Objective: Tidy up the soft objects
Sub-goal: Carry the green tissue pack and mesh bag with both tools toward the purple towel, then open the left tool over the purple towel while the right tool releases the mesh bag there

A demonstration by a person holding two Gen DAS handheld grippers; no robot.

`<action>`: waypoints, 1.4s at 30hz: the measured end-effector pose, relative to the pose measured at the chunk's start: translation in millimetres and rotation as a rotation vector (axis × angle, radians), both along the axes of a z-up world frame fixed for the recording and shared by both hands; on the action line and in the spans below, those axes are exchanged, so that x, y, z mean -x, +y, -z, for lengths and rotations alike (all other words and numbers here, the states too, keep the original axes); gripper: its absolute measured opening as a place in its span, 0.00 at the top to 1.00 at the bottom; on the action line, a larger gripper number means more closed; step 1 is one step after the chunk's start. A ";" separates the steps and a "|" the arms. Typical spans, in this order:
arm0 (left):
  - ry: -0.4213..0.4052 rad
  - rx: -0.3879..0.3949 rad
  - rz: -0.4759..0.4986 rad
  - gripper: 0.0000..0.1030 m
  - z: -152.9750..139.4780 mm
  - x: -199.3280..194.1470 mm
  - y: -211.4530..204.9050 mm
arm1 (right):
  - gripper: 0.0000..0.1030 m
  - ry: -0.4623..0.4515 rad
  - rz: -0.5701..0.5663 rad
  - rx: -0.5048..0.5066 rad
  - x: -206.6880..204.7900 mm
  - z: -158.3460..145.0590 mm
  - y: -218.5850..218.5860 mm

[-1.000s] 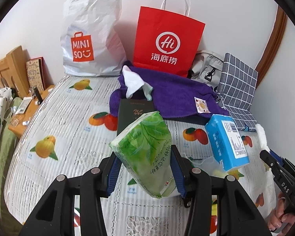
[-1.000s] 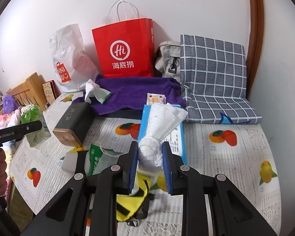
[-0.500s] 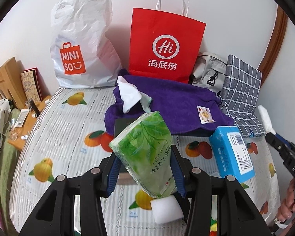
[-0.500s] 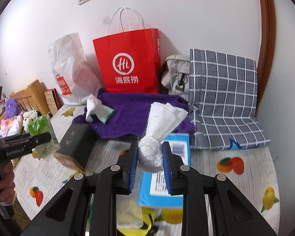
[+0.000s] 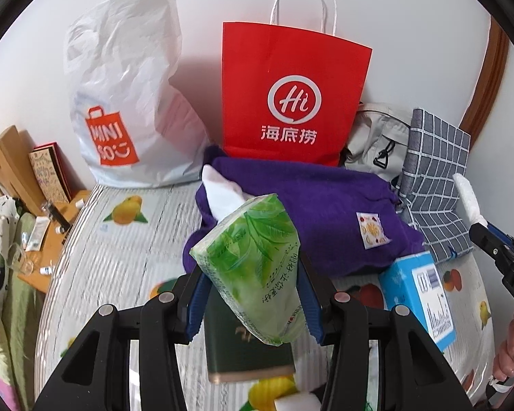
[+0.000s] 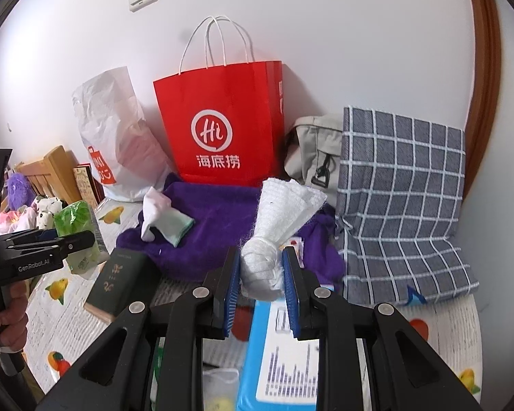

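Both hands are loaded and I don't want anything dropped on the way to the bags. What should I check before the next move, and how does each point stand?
1. Left tool grips the green tissue pack: ok, pads press both sides.
2. Right tool grips the knotted white cloth: ok, clamped at the knot.
3. Red paper bag stands upright: ok.
4. Red bag mouth open enough: cannot tell, its top is seen edge-on.
5. White plastic bag mouth open: cannot tell, crumpled.
6. Way to the bags free: not ok, the purple towel lies heaped in front.
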State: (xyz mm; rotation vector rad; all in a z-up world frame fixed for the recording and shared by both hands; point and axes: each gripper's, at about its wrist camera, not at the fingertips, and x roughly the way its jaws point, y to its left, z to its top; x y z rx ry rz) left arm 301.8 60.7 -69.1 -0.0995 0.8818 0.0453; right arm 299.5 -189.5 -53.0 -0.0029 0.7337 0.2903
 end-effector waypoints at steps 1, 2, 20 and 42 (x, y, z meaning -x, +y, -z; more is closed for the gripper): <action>0.002 0.004 0.006 0.56 -0.7 -5.4 0.3 | 0.76 -0.003 -0.003 0.002 -5.1 -2.1 1.7; 0.003 0.007 0.013 0.56 -1.3 -11.2 0.2 | 0.76 -0.006 -0.004 0.003 -8.9 -3.8 2.9; 0.116 0.004 0.060 0.56 44.4 -103.8 3.4 | 0.76 0.161 -0.124 -0.038 -97.9 46.3 25.5; 0.314 0.028 0.061 0.55 107.3 -136.5 8.2 | 0.76 0.355 -0.137 0.052 -129.2 126.1 44.8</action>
